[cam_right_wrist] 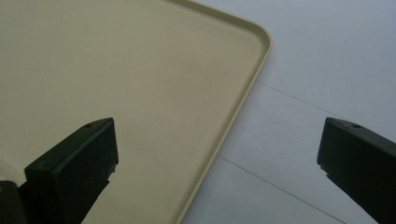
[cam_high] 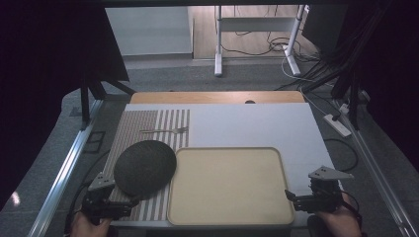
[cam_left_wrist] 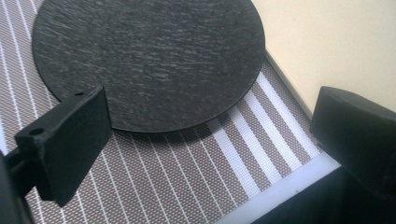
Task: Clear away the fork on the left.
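Observation:
A round dark slate plate lies on a striped placemat, its right edge close to a beige tray. A fork rests on the placemat farther back. My left gripper hovers at the near left, just in front of the plate, jaws wide apart with nothing between them. My right gripper sits at the tray's near right corner, open and empty; its jaws straddle the tray rim above the white table cover.
The white cover spreads over a wooden table. A metal rail runs along the left side. A power strip and cables lie on the floor to the right, with a desk frame behind.

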### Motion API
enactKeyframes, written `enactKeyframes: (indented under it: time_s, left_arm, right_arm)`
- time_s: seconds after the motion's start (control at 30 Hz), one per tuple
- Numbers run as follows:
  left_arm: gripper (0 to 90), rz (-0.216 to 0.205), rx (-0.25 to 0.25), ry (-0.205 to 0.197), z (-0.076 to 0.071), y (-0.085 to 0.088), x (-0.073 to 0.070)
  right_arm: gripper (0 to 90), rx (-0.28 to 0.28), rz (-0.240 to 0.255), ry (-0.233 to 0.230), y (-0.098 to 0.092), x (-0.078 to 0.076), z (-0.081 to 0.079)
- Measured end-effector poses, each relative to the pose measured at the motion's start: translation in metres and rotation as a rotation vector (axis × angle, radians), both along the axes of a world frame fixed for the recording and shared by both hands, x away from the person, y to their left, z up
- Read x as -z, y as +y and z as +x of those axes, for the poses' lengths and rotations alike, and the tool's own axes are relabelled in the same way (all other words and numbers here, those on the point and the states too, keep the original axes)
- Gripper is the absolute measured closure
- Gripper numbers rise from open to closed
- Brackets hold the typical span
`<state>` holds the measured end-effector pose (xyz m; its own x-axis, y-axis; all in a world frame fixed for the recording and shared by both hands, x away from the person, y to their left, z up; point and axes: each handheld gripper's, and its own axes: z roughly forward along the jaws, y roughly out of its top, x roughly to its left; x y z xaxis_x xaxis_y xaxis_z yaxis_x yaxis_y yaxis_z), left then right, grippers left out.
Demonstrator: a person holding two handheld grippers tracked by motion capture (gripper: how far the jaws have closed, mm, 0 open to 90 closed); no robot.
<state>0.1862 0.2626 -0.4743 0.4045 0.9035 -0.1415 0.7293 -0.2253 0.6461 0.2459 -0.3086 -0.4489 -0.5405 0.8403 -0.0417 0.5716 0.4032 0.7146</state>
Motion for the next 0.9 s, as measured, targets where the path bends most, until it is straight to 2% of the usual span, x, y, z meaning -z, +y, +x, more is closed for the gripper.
enactKeyframes:
  time_s: [0.1, 0.27, 0.53, 0.83, 0.9]
  left_arm:
    - [0.5, 0.002, 0.013, 0.005, 0.0001, -0.0003, 0.0003]
    - [0.8, -0.030, 0.015, 0.011, 0.0007, 0.0028, 0.0007]
    - [1.1, -0.025, 0.027, 0.019, 0.0016, 0.0015, 0.0010]
    - [1.1, -0.033, 0.025, 0.026, 0.0022, 0.0024, 0.0012]
    - [0.8, -0.046, 0.027, 0.027, 0.0025, 0.0035, 0.0011]
  right_arm:
    - [0.0, -0.006, 0.005, -0.012, -0.0003, -0.0004, -0.0011]
    - [0.0, -0.019, -0.006, -0.013, 0.0012, -0.0001, -0.0014]
    - [0.0, -0.026, -0.002, -0.004, 0.0010, 0.0002, -0.0009]
    - [0.0, -0.038, 0.002, 0.007, 0.0012, 0.0006, 0.0000]
    - [0.0, -0.039, 0.002, 0.007, 0.0012, 0.0006, 0.0000]
